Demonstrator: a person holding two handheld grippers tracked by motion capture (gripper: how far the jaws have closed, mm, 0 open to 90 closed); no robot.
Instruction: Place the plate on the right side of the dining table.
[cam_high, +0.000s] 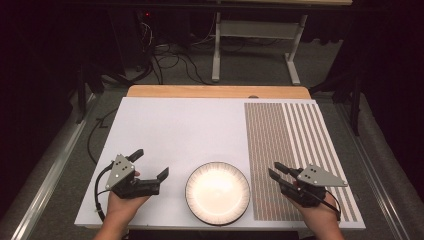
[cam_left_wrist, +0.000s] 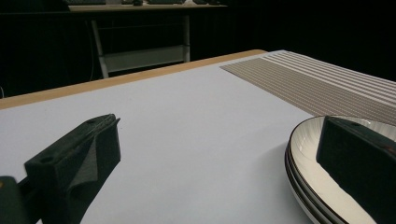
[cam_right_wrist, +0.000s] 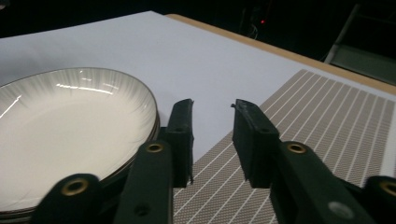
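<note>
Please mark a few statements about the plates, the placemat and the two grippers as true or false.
1. The stack of plates sits on the striped placemat. False: it sits on the white table surface, beside the placemat.
2. The left gripper has wide-open jaws. True.
3. The right gripper holds a plate. False: nothing is between its jaws.
4. The plates are empty. True.
5. The right gripper hovers over the placemat. True.

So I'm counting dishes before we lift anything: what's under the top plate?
Under the top plate, more plate rims show stacked at its edge, at least two. The white table cover lies beneath; anything between the plates is covered.
</note>
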